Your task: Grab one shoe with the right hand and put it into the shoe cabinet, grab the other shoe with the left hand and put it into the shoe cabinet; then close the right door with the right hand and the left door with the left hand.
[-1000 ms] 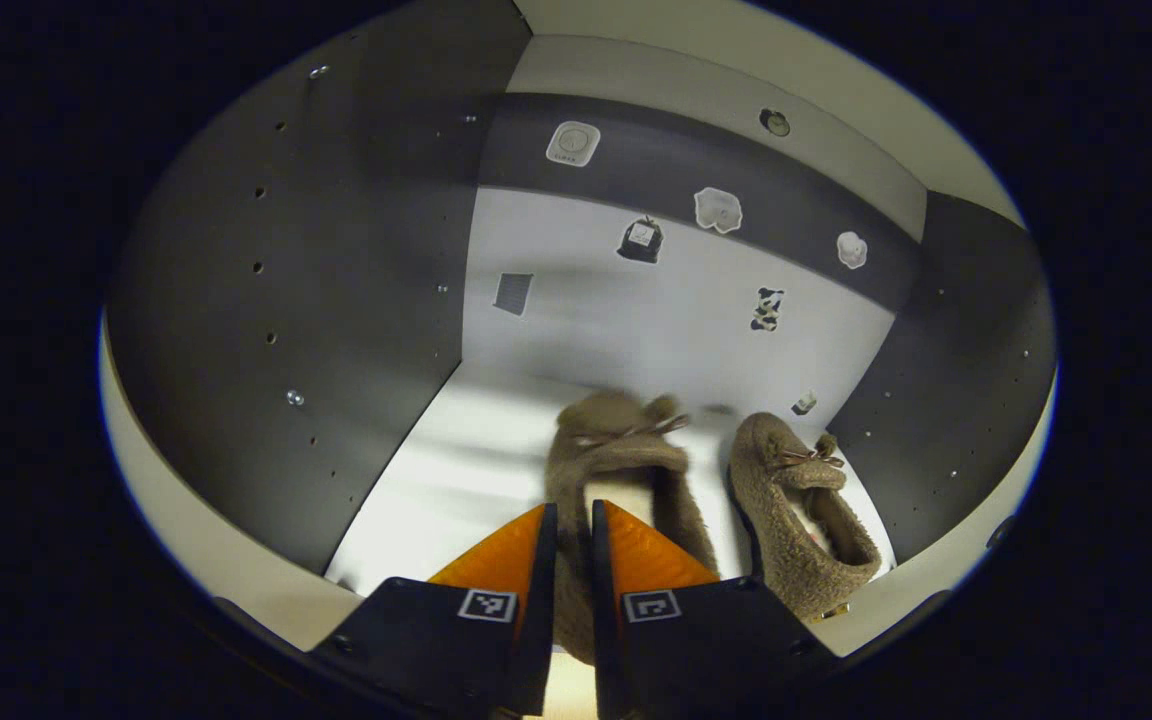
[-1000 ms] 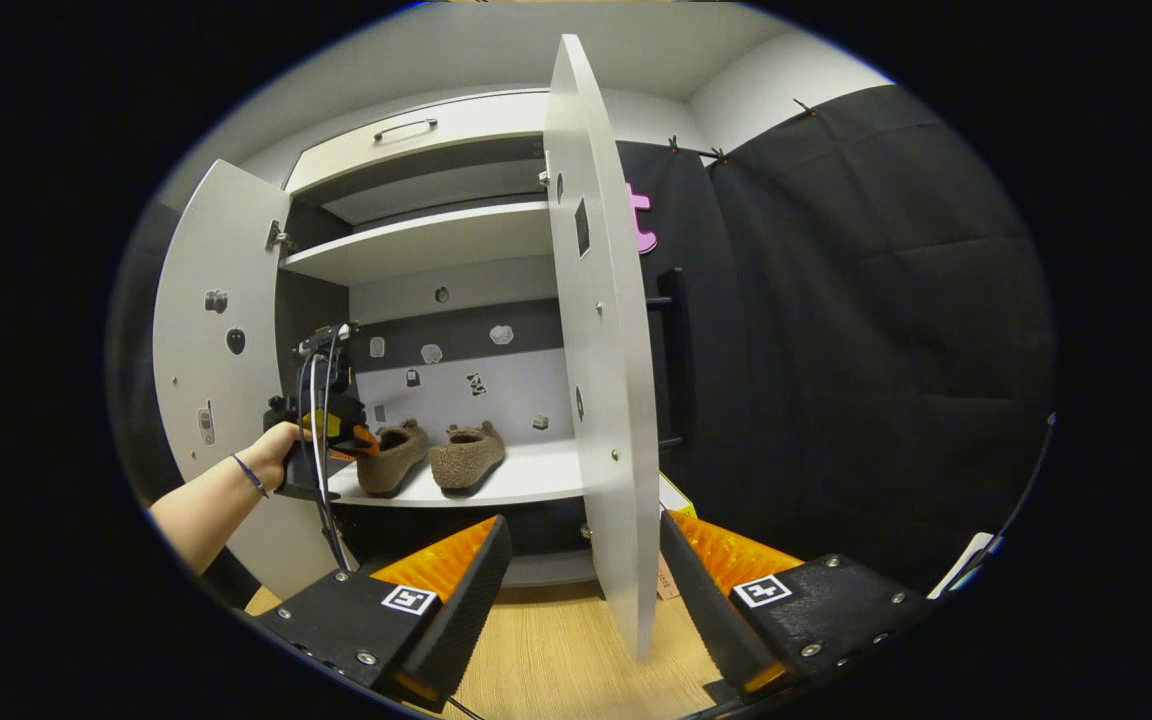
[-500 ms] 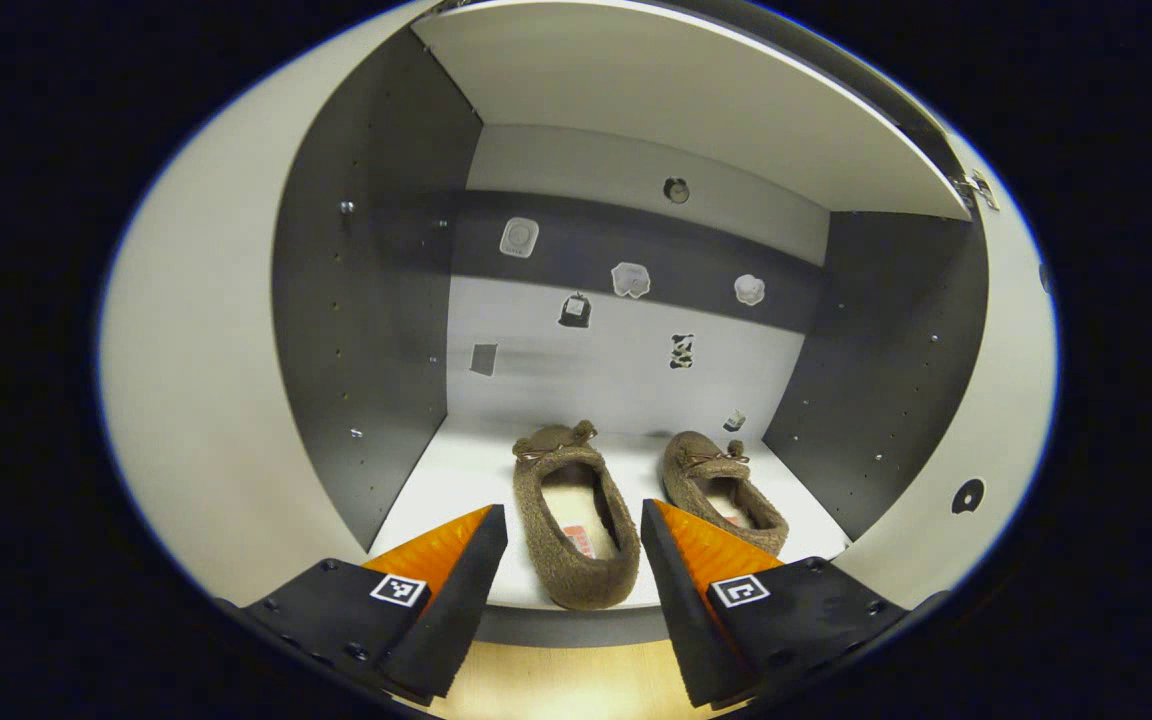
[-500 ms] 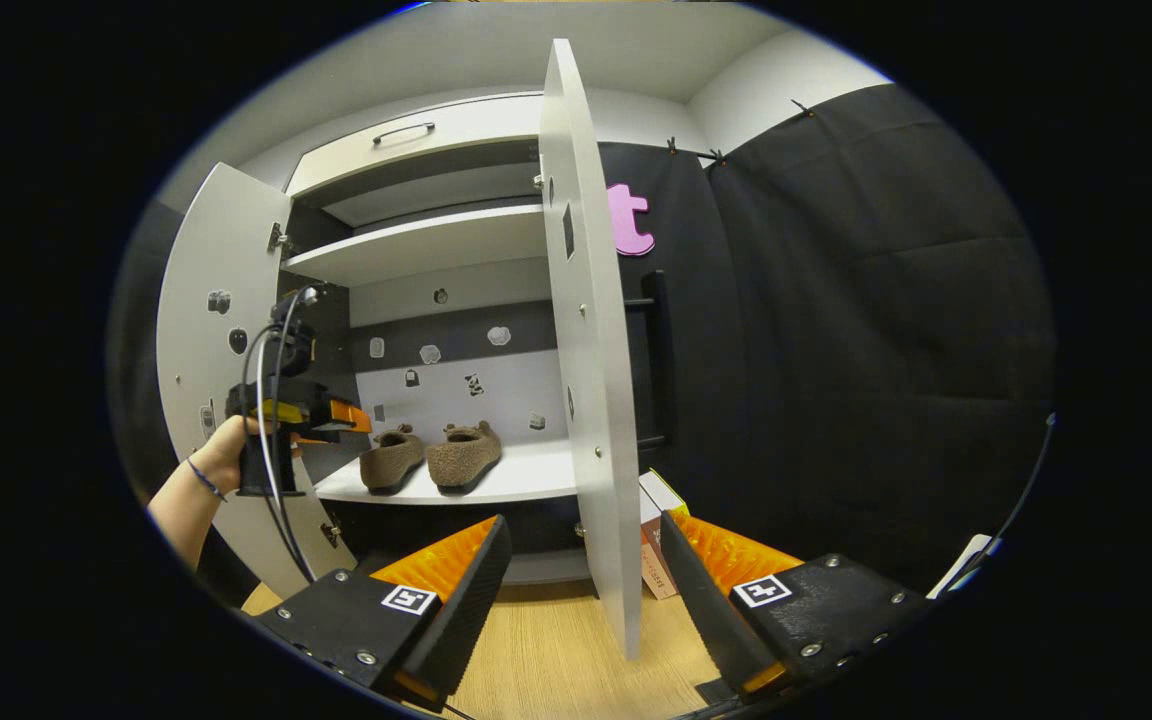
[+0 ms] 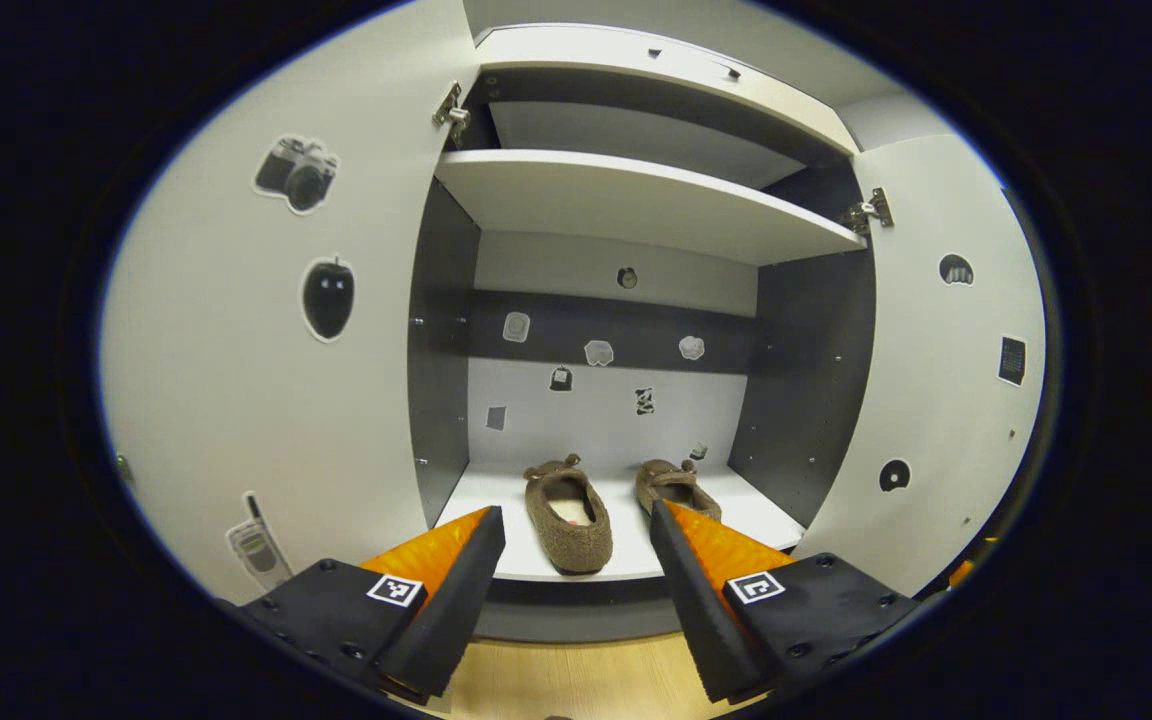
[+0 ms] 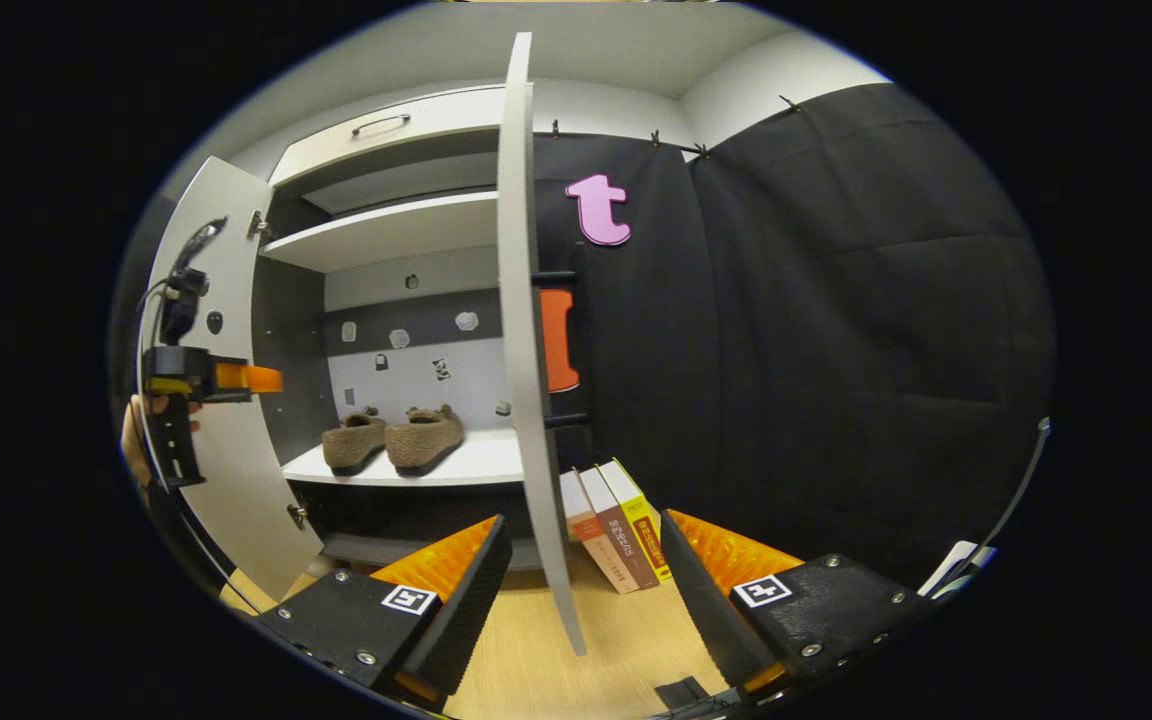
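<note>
Two fuzzy brown slippers stand side by side on the cabinet's lower shelf (image 5: 496,500), toes to the back: the left slipper (image 5: 566,510) and the right slipper (image 5: 674,483). In the right gripper view they show as the left slipper (image 6: 354,442) and the right slipper (image 6: 424,439). My left gripper (image 5: 576,570) is open, empty, and back from the shelf front. My right gripper (image 6: 581,575) is open with the edge of the right door (image 6: 521,330) standing between its fingers, apart from both. The left gripper (image 6: 236,378), held by a hand, hangs by the left door (image 6: 226,470).
Both white doors stand wide open, the left door (image 5: 266,380) and the right door (image 5: 936,400) carrying stickers. An upper shelf (image 5: 636,200) spans the cabinet. Several books (image 6: 616,520) lean against the black cloth wall right of the cabinet, on the wooden floor (image 6: 556,660).
My left gripper let go of the left slipper, opened and pulled back out of the cabinet. The right gripper shifted slightly, bringing the books into sight behind the right door.
</note>
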The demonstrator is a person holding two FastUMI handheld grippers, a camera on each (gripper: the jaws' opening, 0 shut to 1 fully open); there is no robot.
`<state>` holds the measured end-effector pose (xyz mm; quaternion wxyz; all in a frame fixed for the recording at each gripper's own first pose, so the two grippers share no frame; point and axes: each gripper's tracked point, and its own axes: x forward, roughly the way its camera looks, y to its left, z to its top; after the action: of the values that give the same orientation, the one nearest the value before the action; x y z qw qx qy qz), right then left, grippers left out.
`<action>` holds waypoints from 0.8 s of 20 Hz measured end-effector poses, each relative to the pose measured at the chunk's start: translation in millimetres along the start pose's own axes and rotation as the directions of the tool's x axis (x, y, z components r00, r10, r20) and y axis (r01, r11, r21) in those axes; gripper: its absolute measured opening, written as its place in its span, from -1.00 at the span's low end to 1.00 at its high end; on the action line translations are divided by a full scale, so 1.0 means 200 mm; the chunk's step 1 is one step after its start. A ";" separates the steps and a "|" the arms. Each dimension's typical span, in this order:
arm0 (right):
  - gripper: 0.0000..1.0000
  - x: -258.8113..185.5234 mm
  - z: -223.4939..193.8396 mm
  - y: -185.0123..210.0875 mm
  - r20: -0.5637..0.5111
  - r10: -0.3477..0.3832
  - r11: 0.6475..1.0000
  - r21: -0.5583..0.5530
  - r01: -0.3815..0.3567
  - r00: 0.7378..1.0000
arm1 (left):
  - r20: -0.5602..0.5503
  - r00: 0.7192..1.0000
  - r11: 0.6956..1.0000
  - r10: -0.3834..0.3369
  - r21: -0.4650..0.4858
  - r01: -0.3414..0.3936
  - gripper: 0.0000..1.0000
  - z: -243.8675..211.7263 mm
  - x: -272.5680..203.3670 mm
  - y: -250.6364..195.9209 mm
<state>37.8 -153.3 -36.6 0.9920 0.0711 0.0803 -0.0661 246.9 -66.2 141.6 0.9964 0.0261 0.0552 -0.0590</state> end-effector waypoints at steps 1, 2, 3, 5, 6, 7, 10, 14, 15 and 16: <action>0.85 0.02 -0.01 -0.04 0.001 -0.012 1.000 -0.005 0.012 1.000 | 0.010 1.000 1.000 0.002 0.002 -0.002 0.89 0.00 -0.04 0.00; 0.85 0.03 -0.02 -0.07 -0.002 -0.026 1.000 -0.010 0.026 1.000 | 0.018 1.000 1.000 0.002 0.002 -0.002 0.90 0.01 -0.09 0.00; 0.85 0.05 -0.04 -0.11 -0.003 -0.040 0.999 -0.015 0.040 0.999 | 0.024 1.000 1.000 0.001 0.004 -0.001 0.92 0.01 -0.14 0.00; 0.85 0.10 -0.05 -0.15 0.000 -0.057 0.998 -0.024 0.057 0.998 | 0.033 0.999 1.000 0.002 0.005 -0.002 0.90 0.00 -0.23 0.01; 0.85 0.11 -0.07 -0.17 -0.001 -0.062 0.998 -0.031 0.062 0.998 | 0.038 0.999 1.000 0.000 0.006 0.000 0.90 0.00 -0.28 0.01; 0.85 0.14 -0.08 -0.17 -0.005 -0.059 0.998 -0.035 0.059 0.998 | 0.042 0.999 1.000 -0.002 0.011 0.002 0.92 -0.01 -0.32 0.01; 0.85 0.19 -0.11 -0.15 -0.016 -0.031 0.999 -0.032 0.030 0.999 | 0.066 0.998 1.000 -0.006 0.015 0.005 0.91 0.00 -0.42 0.02; 0.85 0.20 -0.12 -0.09 -0.012 0.012 0.999 -0.037 -0.012 1.000 | 0.073 0.997 1.000 -0.020 0.001 0.020 0.91 -0.02 -0.56 0.02; 0.84 0.19 -0.11 -0.09 -0.011 0.015 0.999 -0.045 -0.016 1.000 | 0.074 0.997 1.000 -0.025 0.007 0.025 0.93 -0.02 -0.58 0.02; 0.84 0.20 -0.12 -0.08 -0.011 0.022 0.999 -0.048 -0.023 1.000 | 0.078 0.996 0.999 -0.031 0.008 0.031 0.91 -0.01 -0.61 0.02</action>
<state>70.6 -170.3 -68.3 0.9937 0.0482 0.0863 -0.0525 127.1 -48.8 152.7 0.9967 0.0261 0.0165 -0.0756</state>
